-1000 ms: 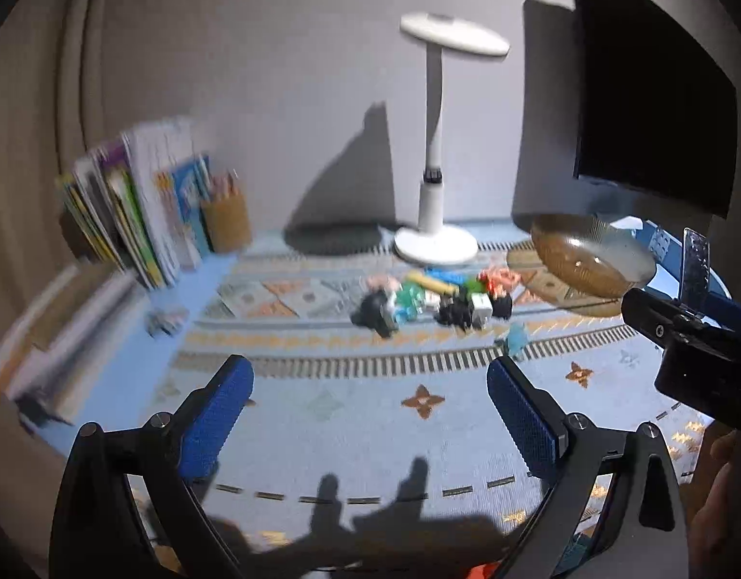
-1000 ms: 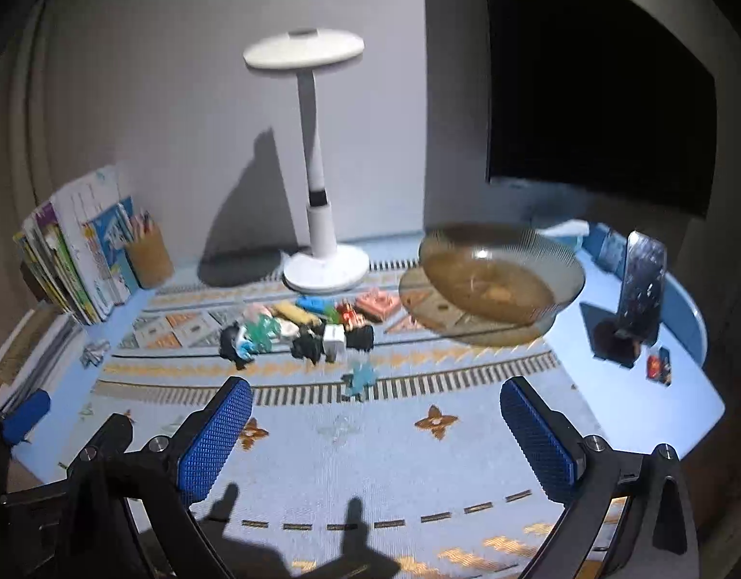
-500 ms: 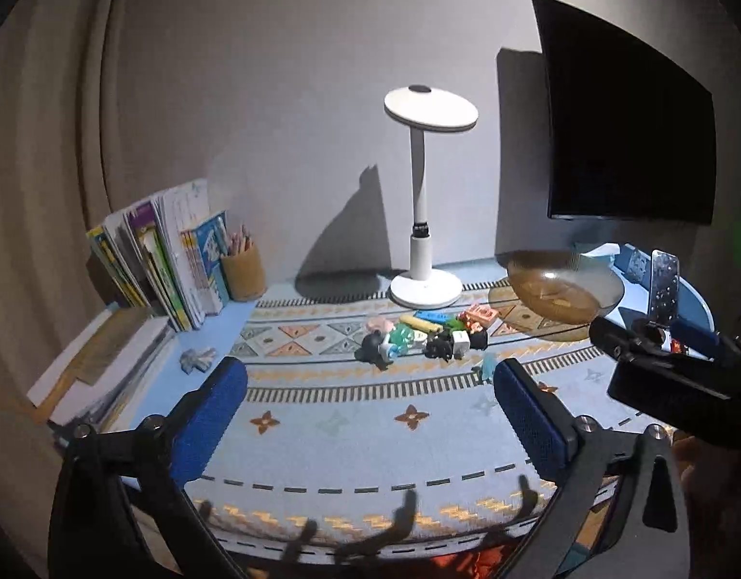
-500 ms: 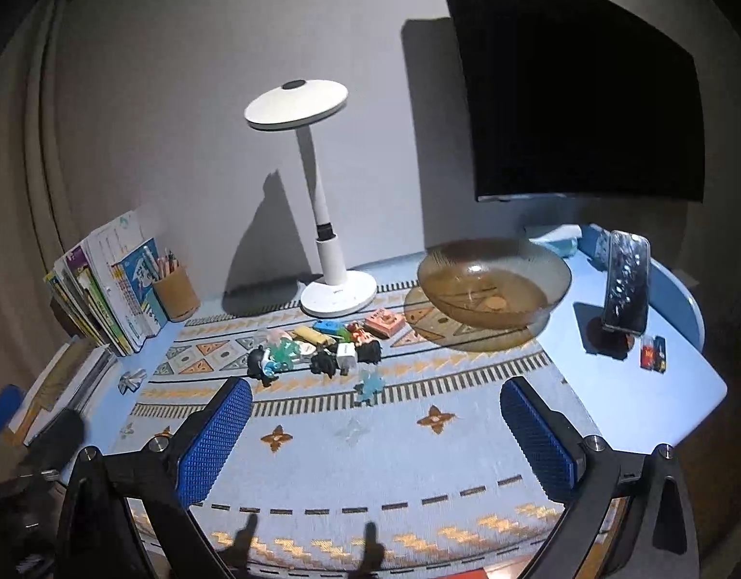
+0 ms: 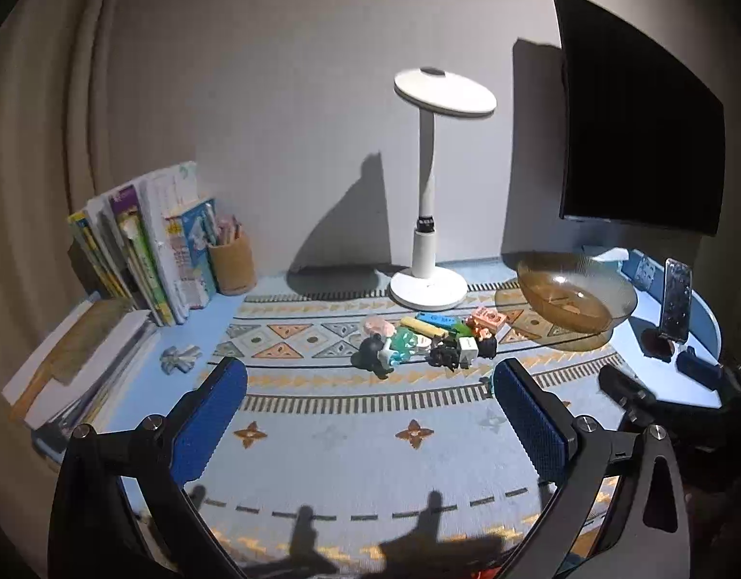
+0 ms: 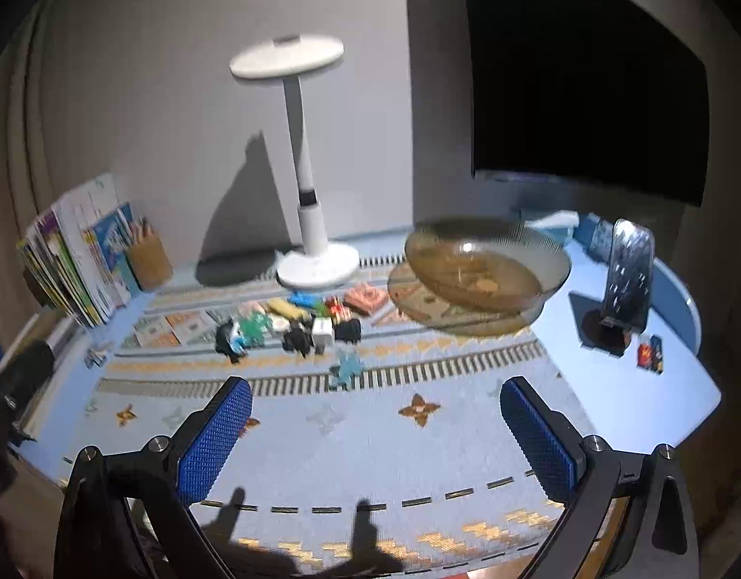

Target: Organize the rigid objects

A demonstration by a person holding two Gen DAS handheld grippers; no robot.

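Left wrist view: my left hand-held gripper (image 5: 370, 403) stands wide open and empty, its jaws having just opened a little further; the toy cluster (image 5: 426, 337) lies straight ahead, far of the fingertips, strung left to right, with the amber bowl (image 5: 575, 289) to its right.

Right wrist view: my right hand-held gripper (image 6: 375, 427), wide open and empty too, has the toys far and slightly left, the bowl nearer its side.
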